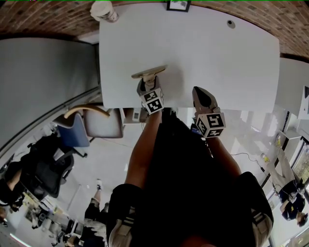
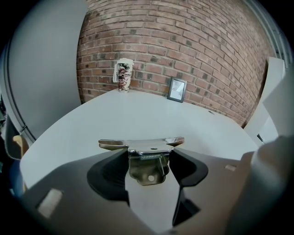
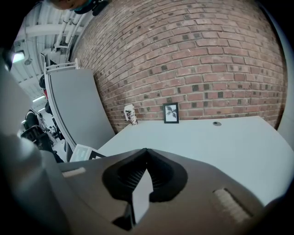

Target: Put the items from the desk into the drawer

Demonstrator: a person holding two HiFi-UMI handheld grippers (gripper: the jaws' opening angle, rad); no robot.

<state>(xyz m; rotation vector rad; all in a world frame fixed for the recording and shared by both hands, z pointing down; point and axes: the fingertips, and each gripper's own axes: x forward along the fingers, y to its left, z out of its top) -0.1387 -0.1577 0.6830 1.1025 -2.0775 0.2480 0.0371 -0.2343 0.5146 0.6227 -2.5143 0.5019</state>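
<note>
Metal clip (image 2: 146,160) | pinched by left gripper (image 2: 150,153) fingers | cup (image 2: 123,75) print illegible

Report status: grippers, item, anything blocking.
Left gripper closed on metal clip, near side of desk. Right gripper shut, empty. Cup and picture frame at far edge, well apart from both.

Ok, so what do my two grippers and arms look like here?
The left gripper and right gripper both have grey tongs lined with black ribbed pads, and each carries a cube of black-and-white square markers. The forearms are unsleeved; the clothing is black.
</note>
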